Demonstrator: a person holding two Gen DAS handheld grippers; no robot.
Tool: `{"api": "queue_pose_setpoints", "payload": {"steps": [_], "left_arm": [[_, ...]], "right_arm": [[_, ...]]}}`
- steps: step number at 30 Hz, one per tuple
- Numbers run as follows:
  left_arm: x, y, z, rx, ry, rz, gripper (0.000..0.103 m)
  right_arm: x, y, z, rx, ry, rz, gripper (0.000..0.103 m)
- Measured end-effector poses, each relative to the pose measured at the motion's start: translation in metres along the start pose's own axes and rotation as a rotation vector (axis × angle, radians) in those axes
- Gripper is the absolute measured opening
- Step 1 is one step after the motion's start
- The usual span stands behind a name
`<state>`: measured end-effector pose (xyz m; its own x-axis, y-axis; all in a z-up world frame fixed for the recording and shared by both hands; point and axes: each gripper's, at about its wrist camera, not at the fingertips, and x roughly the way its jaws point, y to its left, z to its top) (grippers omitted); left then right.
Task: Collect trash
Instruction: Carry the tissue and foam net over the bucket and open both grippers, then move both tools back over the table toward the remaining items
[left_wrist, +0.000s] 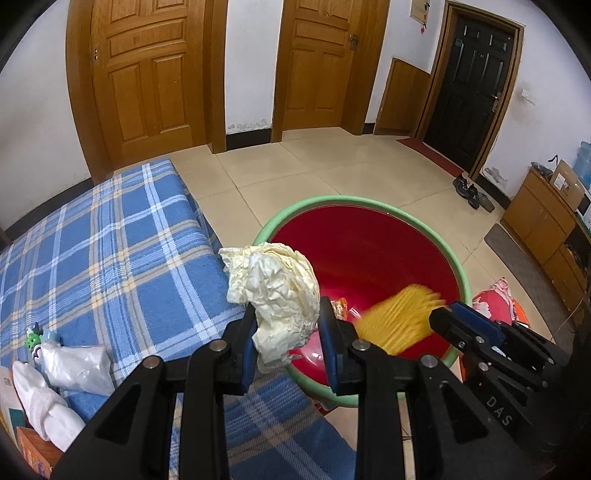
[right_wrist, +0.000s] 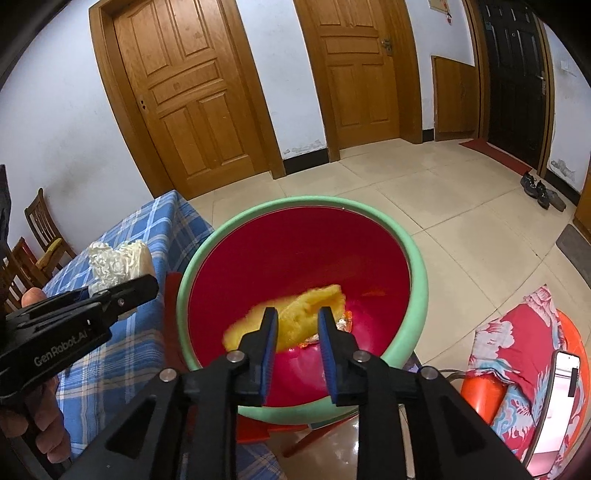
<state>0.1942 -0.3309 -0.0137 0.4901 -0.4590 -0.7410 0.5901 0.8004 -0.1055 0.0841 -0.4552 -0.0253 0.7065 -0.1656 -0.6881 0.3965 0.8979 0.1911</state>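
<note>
My left gripper (left_wrist: 288, 314) is shut on a crumpled cream paper ball (left_wrist: 275, 288), held just over the near left rim of a red bin with a green rim (left_wrist: 332, 201). In the right wrist view that paper ball (right_wrist: 118, 262) sits left of the bin (right_wrist: 295, 203), above the left gripper (right_wrist: 147, 284). My right gripper (right_wrist: 297, 317) hangs over the bin's mouth with its jaws apart and nothing pressed between them. A blurred yellow piece of trash (right_wrist: 325, 297) lies below it inside the bin, also seen as the yellow blur (left_wrist: 399, 317) beside the right gripper (left_wrist: 454, 314). A shiny wrapper lies at the bin's bottom.
A table under a blue plaid cloth (left_wrist: 110, 240) stands left of the bin, with white bags (left_wrist: 79, 369) at its near end. A red patterned cushion (right_wrist: 517, 350) and a phone (right_wrist: 561, 387) lie on the right. Shoes (left_wrist: 472, 192), a wooden cabinet (left_wrist: 543, 221) and chairs (right_wrist: 40, 229) line the room's edges.
</note>
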Motion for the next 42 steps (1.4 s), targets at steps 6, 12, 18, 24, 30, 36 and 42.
{"api": "queue_pose_setpoints", "payload": {"steps": [6, 12, 18, 24, 30, 36, 42], "left_arm": [[0.004, -0.002, 0.001, 0.007, 0.003, 0.010, 0.030], [0.007, -0.007, 0.003, 0.010, 0.009, 0.000, 0.043], [0.003, -0.008, 0.002, 0.015, 0.001, 0.005, 0.050], [-0.009, -0.004, -0.001, 0.004, -0.005, -0.001, 0.050], [-0.028, 0.004, -0.008, -0.013, -0.012, 0.002, 0.050], [-0.052, 0.016, -0.018, -0.040, -0.024, 0.022, 0.050], [-0.082, 0.035, -0.033, -0.066, -0.051, 0.055, 0.050]], "right_arm": [[-0.002, -0.001, 0.000, 0.014, -0.006, 0.001, 0.030], [-0.007, -0.006, -0.001, 0.041, -0.012, 0.001, 0.032], [-0.009, -0.009, -0.001, 0.067, -0.016, -0.002, 0.035], [-0.016, -0.007, -0.002, 0.072, -0.023, 0.005, 0.036], [-0.029, 0.003, -0.003, 0.060, -0.039, 0.019, 0.041], [-0.047, 0.018, -0.006, 0.046, -0.060, 0.063, 0.052], [-0.064, 0.041, -0.009, 0.014, -0.079, 0.093, 0.055]]}}
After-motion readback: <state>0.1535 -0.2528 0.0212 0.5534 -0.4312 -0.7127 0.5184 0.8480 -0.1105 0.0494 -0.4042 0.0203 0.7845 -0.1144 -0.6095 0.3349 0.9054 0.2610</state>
